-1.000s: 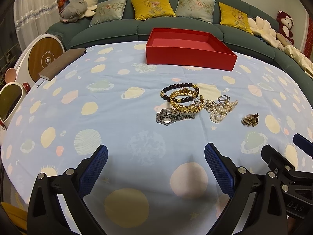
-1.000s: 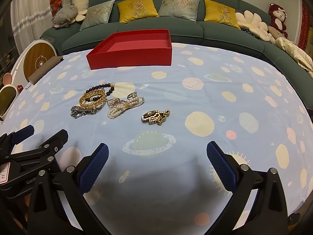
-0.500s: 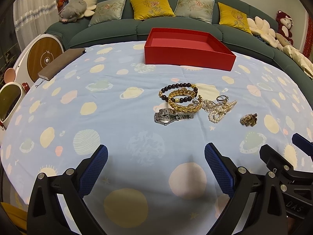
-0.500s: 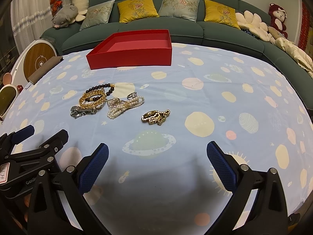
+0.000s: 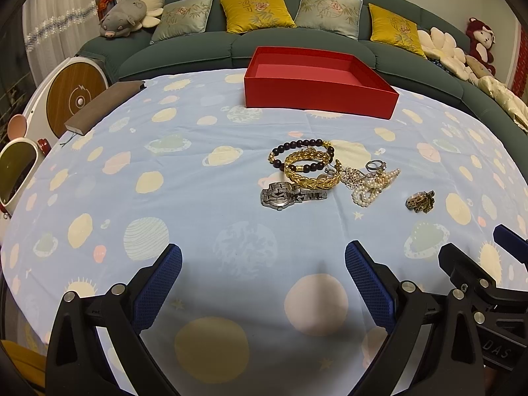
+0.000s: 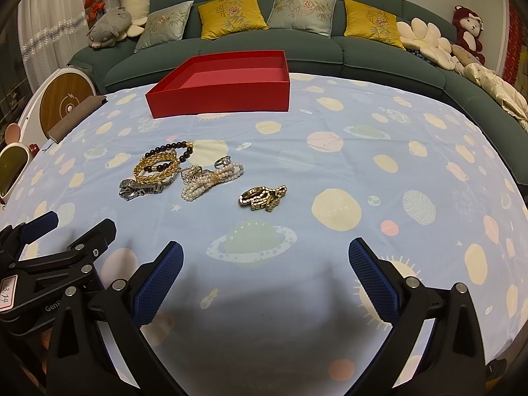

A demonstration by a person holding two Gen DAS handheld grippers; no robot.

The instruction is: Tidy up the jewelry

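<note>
The red box (image 5: pixel 318 94) sits empty at my 12 o'clock on the planet-print cloth (image 5: pixel 198 198); the jewelry pile (image 5: pixel 316 173) lies between it and my left gripper (image 5: pixel 263 265), the gold watch (image 6: pixel 263 198) at 11 o'clock of my right gripper (image 6: pixel 265 264); both spread wide, holding nothing

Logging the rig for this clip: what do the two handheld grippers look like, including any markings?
Both are black angular frames with silver bolts and blue textured pads on the fingers. The left gripper carries a white tag with red handwritten digits and partial lettering "Gen". The right gripper has "DAS" embossed on its body. No sleeves or cables show.
</note>
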